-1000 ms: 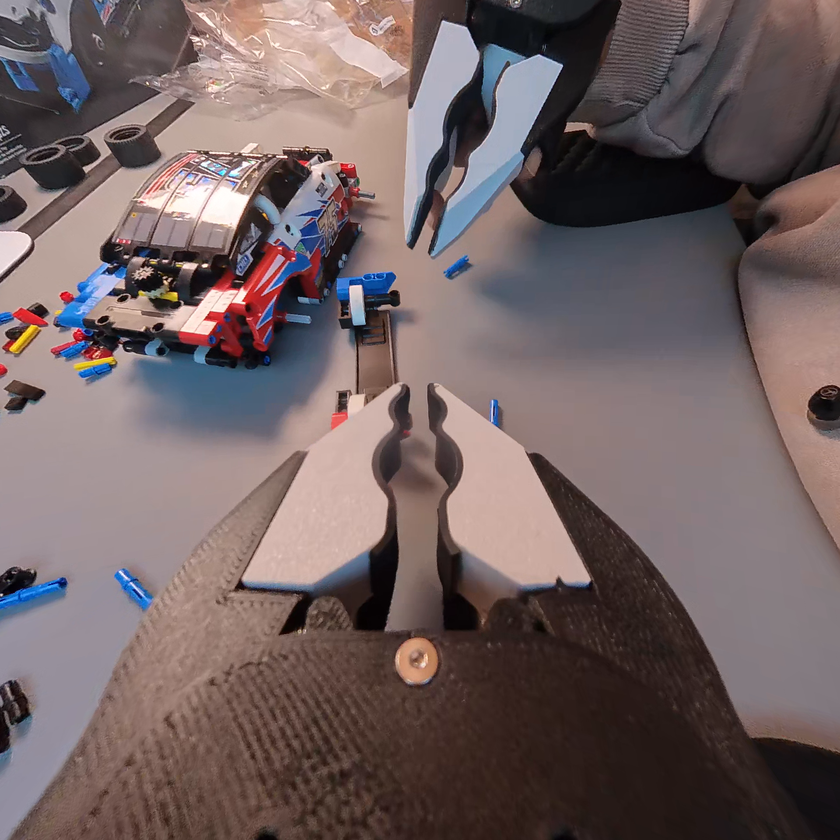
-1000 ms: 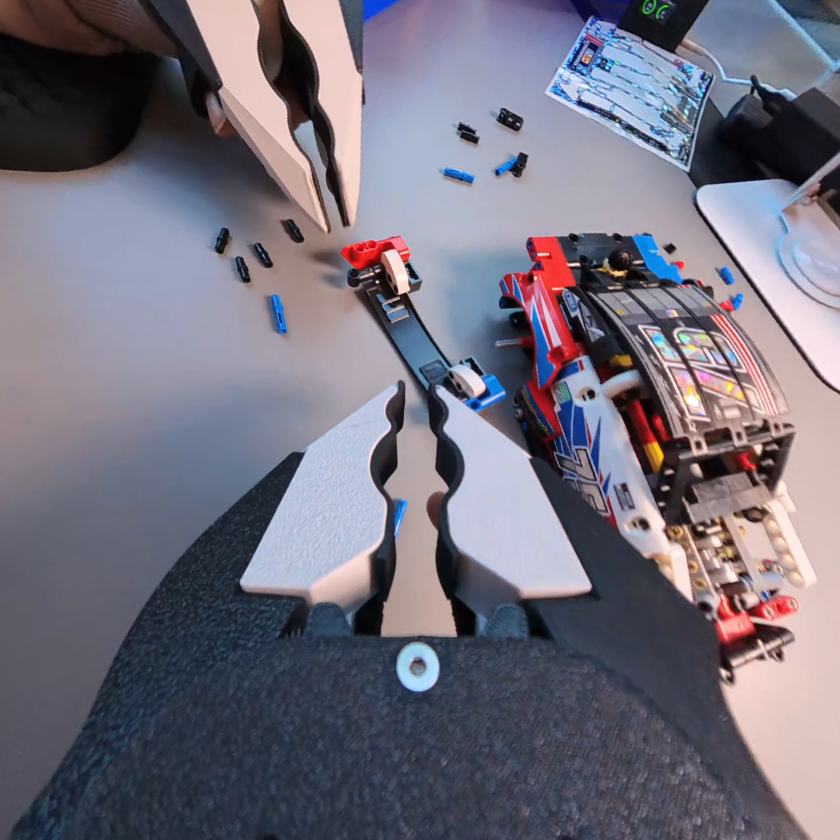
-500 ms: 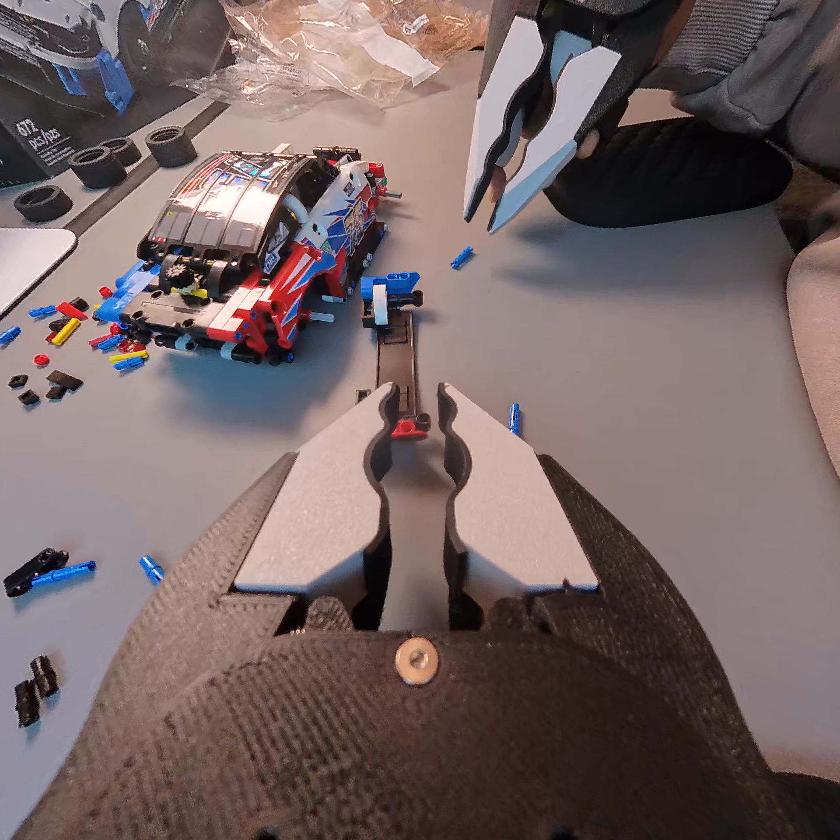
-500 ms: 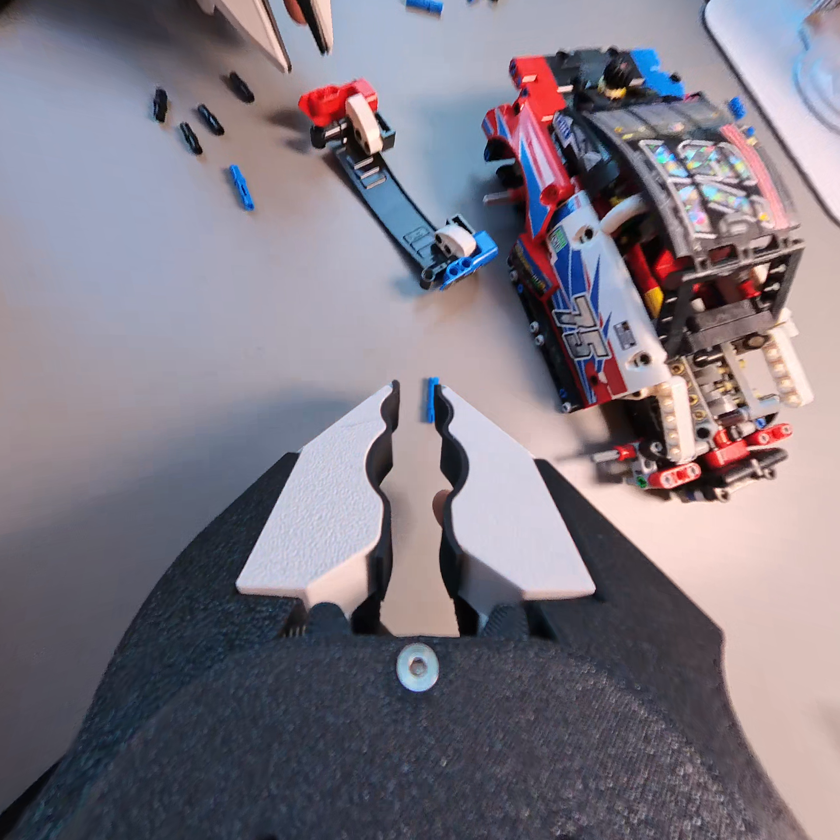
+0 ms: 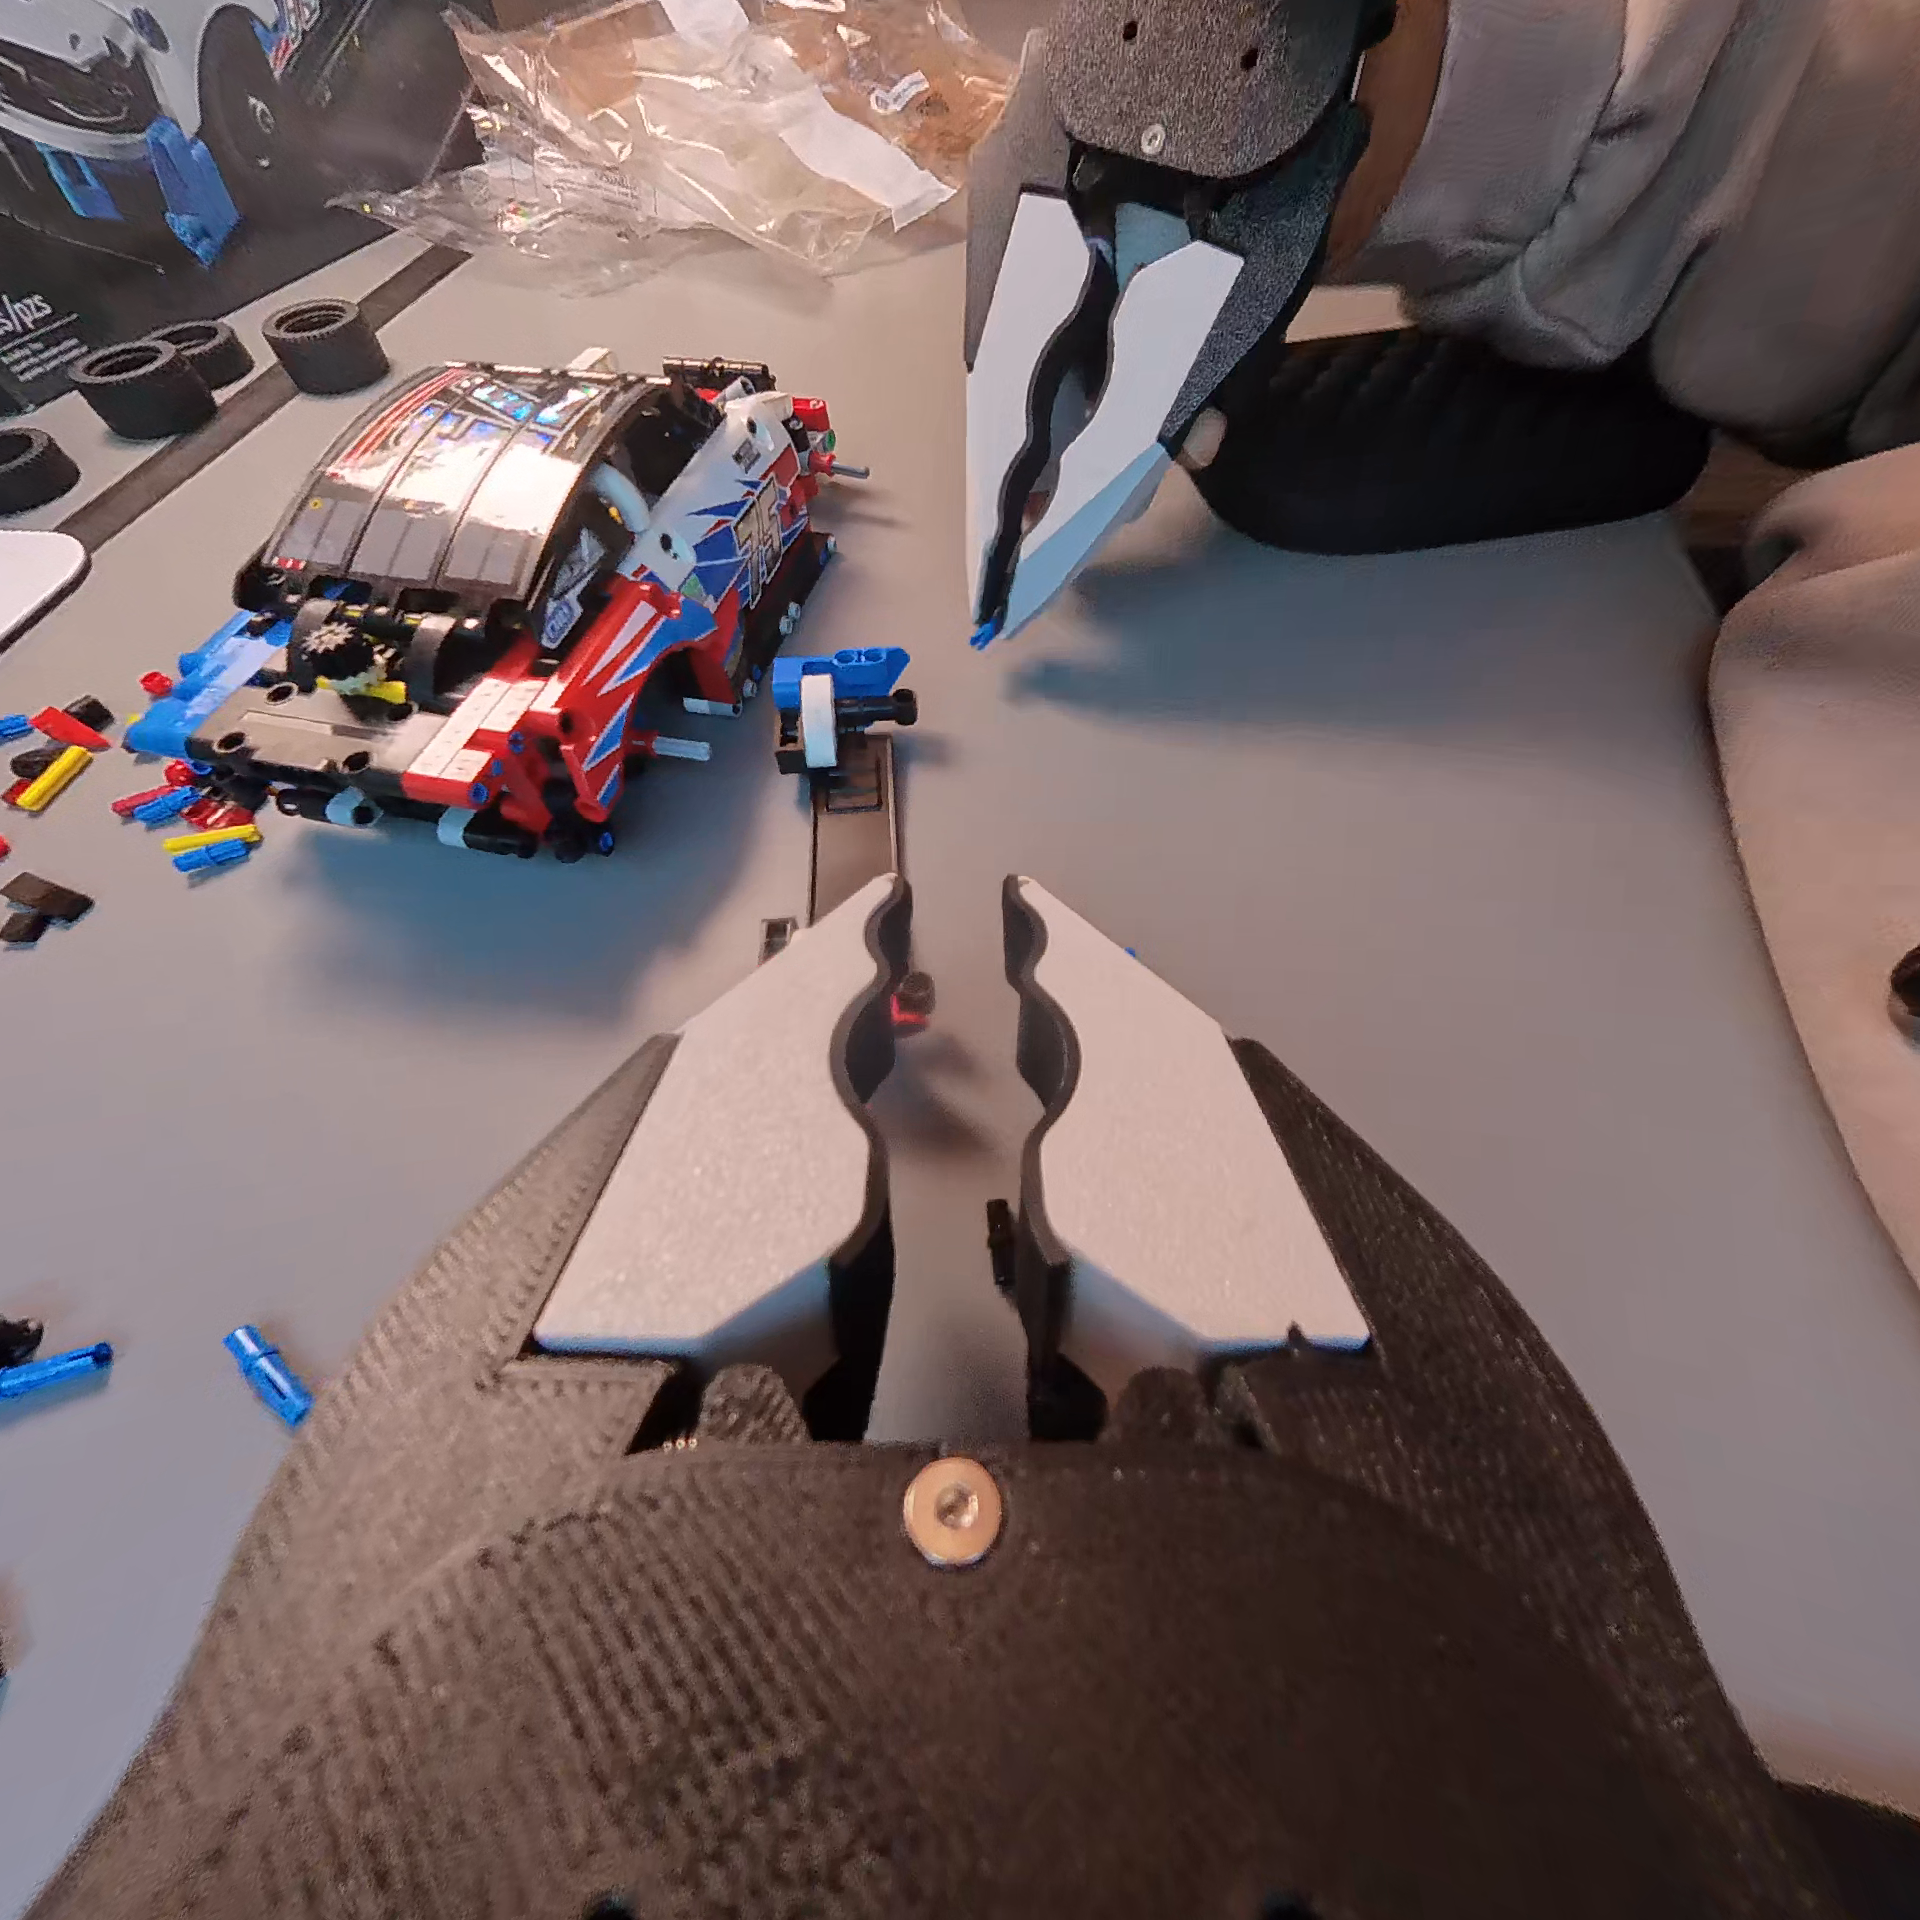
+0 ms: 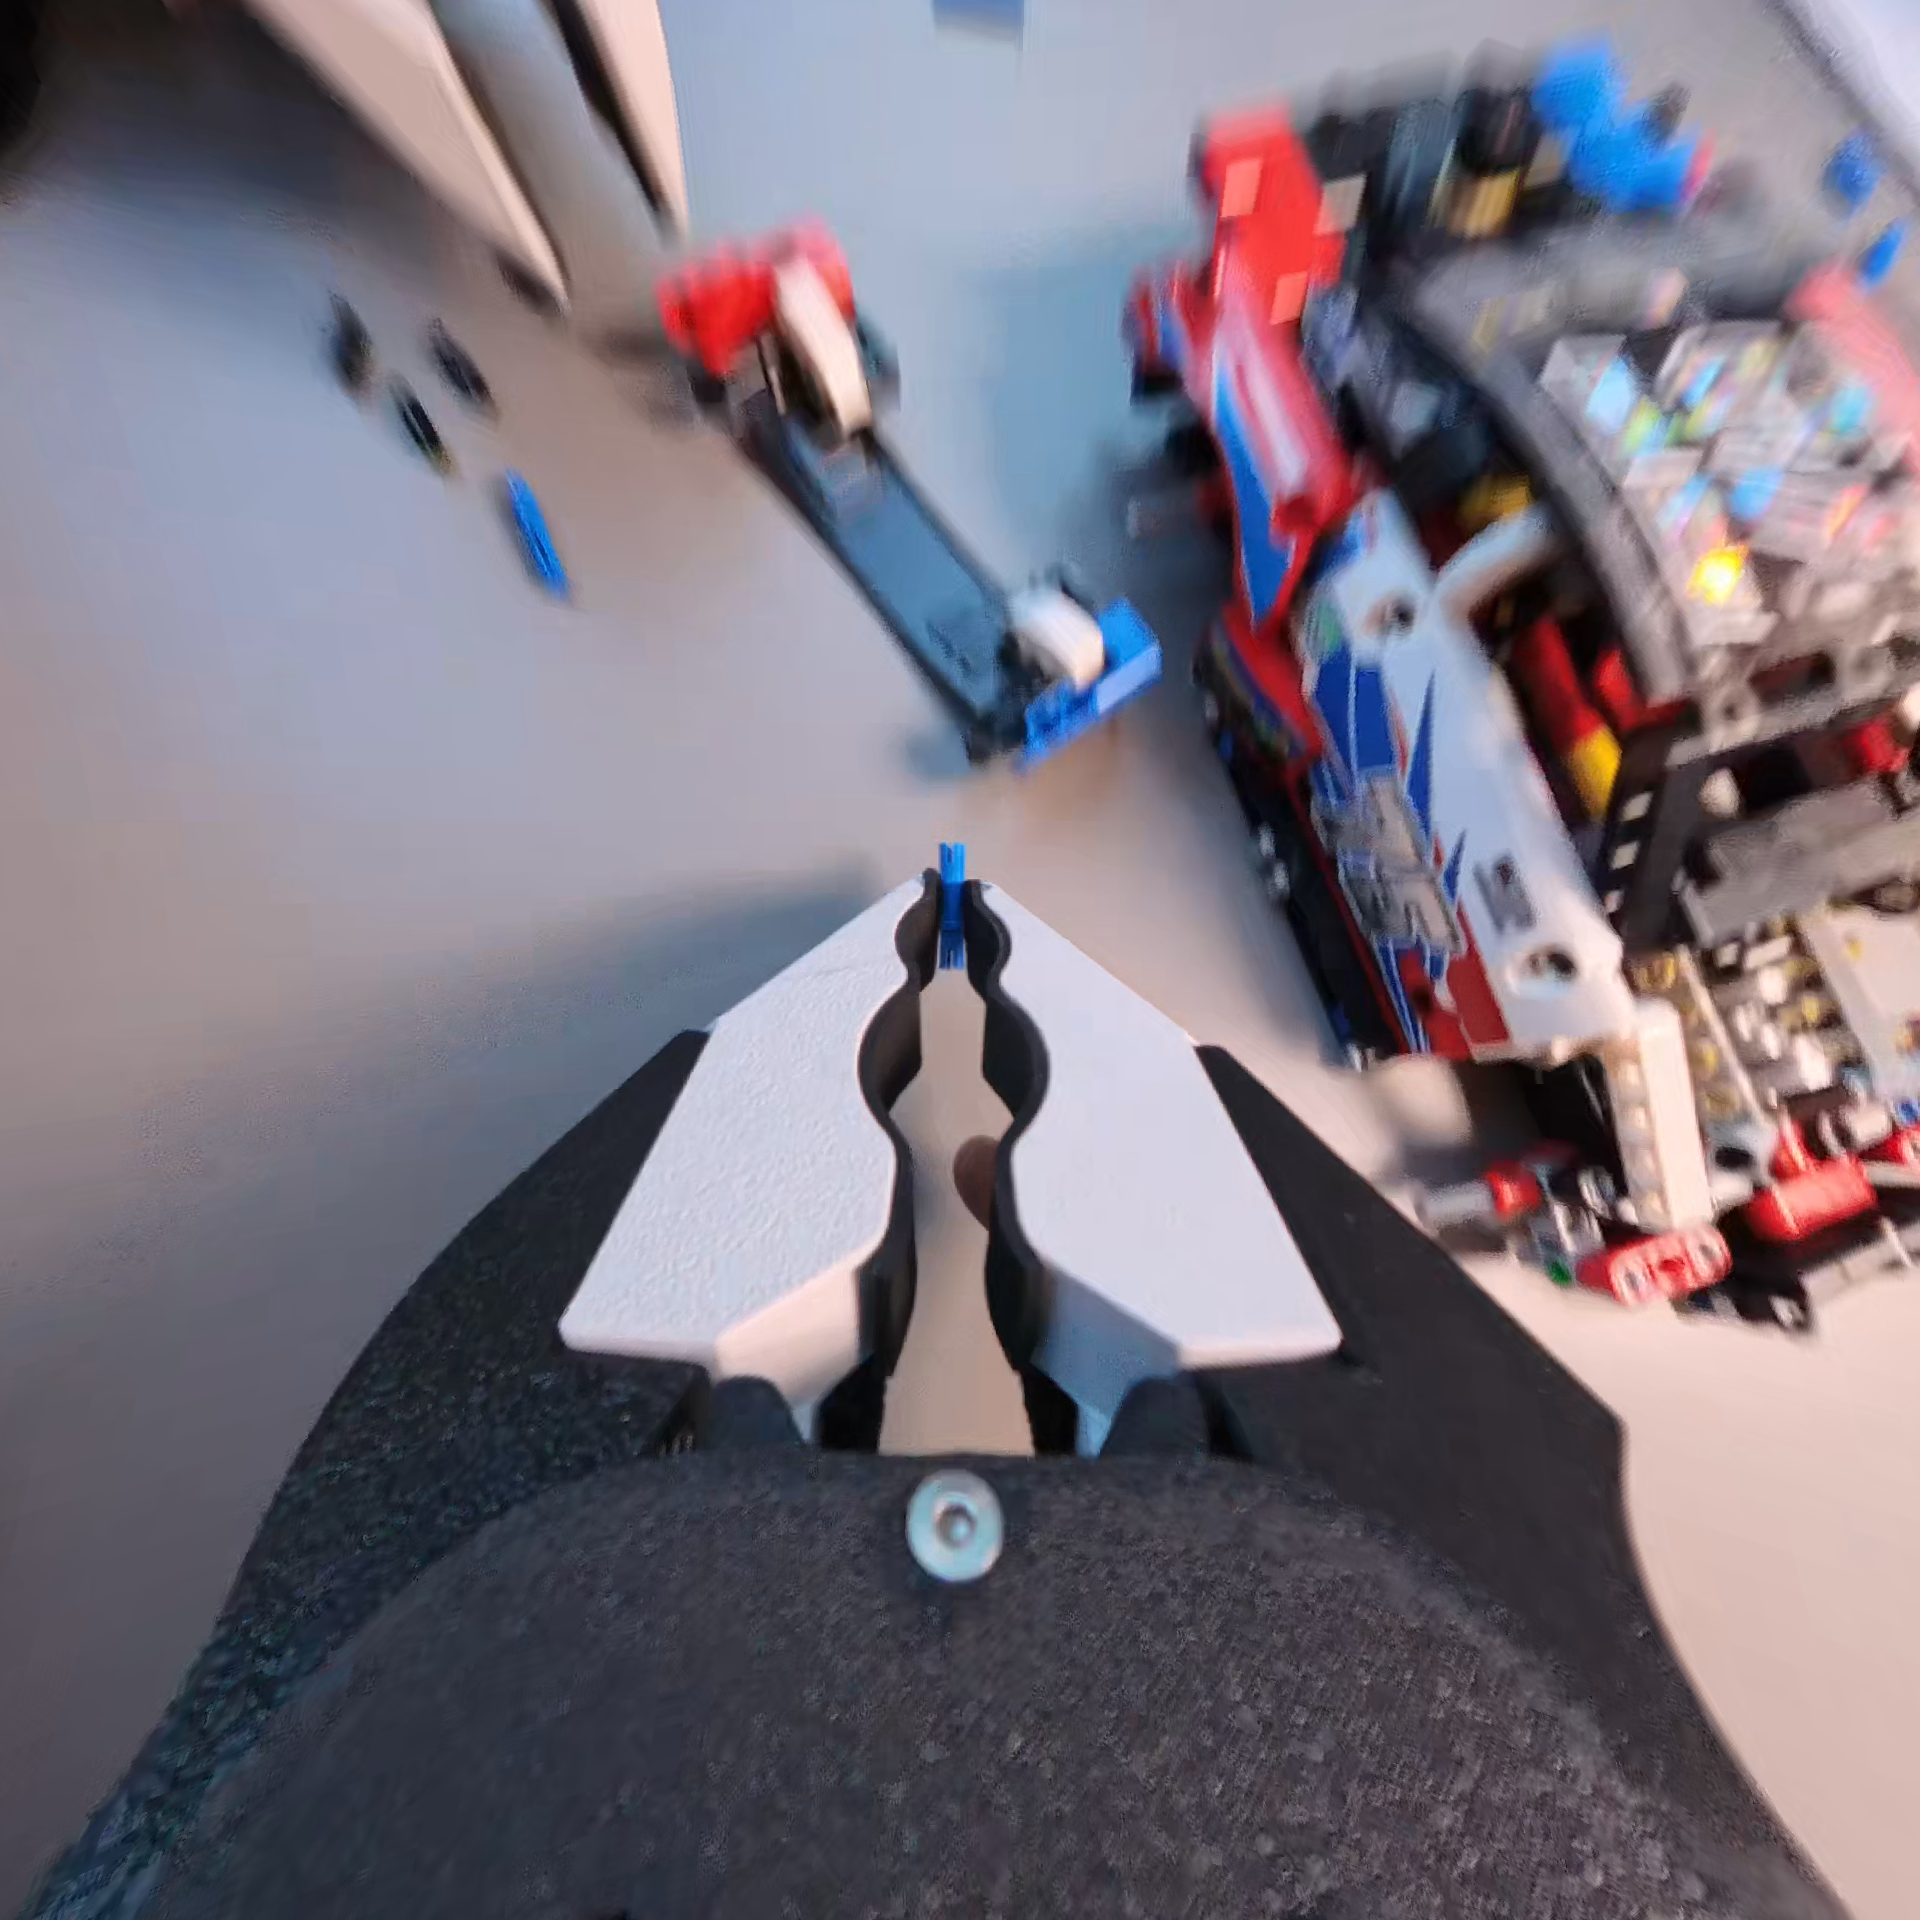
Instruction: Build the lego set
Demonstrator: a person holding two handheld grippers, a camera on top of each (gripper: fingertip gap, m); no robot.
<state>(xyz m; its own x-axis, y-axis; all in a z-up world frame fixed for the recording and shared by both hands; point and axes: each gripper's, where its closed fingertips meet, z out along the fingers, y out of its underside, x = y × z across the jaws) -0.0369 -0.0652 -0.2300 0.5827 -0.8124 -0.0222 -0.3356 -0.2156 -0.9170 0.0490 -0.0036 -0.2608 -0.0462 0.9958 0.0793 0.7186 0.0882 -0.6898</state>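
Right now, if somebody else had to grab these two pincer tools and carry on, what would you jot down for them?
Right gripper: shut on a small blue pin, lifted off the grey table.
Left gripper: open, empty, hovering over the near red end of the long black strut sub-assembly, which lies beside the car.
Done: the red, white and blue race car body is largely built.
Left: fit the pin, probably into the strut, then attach it. Four black tyres wait by the box; loose pins lie to the left.

Matt grey table [image 5: 1351,831], glossy plastic car [image 5: 540,592], crinkly clear bags [image 5: 675,145], rough blk gripper shell.
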